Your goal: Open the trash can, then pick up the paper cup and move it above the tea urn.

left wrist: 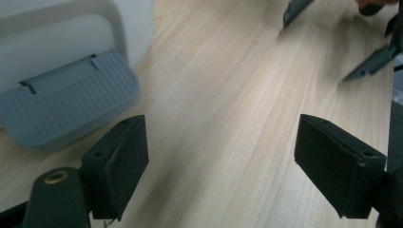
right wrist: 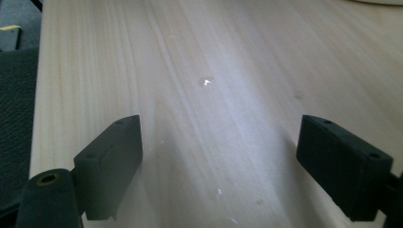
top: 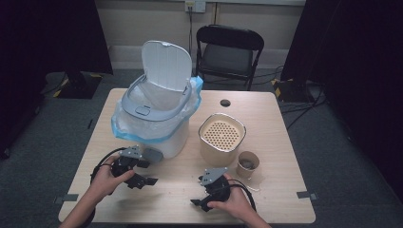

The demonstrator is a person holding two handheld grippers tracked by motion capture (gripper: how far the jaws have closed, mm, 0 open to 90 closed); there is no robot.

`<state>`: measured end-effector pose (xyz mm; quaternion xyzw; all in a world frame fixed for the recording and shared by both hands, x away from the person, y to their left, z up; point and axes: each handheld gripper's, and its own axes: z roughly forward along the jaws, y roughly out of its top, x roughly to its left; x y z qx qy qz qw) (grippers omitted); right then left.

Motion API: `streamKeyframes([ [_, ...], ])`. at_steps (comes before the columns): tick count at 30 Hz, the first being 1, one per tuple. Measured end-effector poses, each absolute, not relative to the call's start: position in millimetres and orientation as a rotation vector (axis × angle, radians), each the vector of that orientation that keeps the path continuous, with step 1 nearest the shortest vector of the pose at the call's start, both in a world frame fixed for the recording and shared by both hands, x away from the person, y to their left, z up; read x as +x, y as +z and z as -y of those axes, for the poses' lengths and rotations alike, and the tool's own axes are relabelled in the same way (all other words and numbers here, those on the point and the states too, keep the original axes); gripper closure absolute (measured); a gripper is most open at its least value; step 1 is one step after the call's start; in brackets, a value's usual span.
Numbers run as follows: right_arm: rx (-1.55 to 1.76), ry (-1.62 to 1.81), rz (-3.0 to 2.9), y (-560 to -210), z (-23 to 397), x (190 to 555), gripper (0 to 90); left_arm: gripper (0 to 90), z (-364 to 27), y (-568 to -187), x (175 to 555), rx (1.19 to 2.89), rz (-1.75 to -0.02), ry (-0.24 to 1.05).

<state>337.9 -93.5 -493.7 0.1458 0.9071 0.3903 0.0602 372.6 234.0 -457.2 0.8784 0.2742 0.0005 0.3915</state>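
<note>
1. Holding left gripper (top: 151, 172) wide open, nothing btwn jaws, just beside grey pedal (left wrist: 66, 104) at white bin (top: 157, 114) base.
2. Holding right gripper (top: 197, 191) wide open too, gripping nothing, hovering over bare table (top: 180, 180), w/ beige container (top: 222, 138) and paper cup (top: 248, 164) beyond.

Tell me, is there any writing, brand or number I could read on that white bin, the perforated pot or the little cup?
None can be read.
White bin: a small grey plate on its rim, too small to tell any mark.
Perforated pot and little cup: no lettering shows.
Both grippers' jaws: plain black.
</note>
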Motion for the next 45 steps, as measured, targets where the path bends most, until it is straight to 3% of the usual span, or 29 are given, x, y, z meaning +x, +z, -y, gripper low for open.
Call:
streamKeyframes([
  [26, 0.559, 1.185, -2.699, -472.6, 134.0, 338.1, 15.4, 16.0, -232.8, -490.7, 368.8, 2.329, -0.547, 0.071],
  [30, 0.562, 1.195, -2.693, -468.0, 140.6, 337.3, 15.6, 13.2, -236.2, -498.7, 367.2, 2.290, -0.457, 0.127],
  [33, 0.569, 1.192, -2.689, -467.1, 144.2, 336.9, 15.6, 6.0, -237.0, -502.7, 367.3, 2.269, -0.421, 0.126],
  [45, 0.582, 1.201, -2.696, -463.9, 164.2, 327.8, 15.9, 3.1, -234.2, -502.9, 365.3, 2.297, -0.398, 0.147],
])
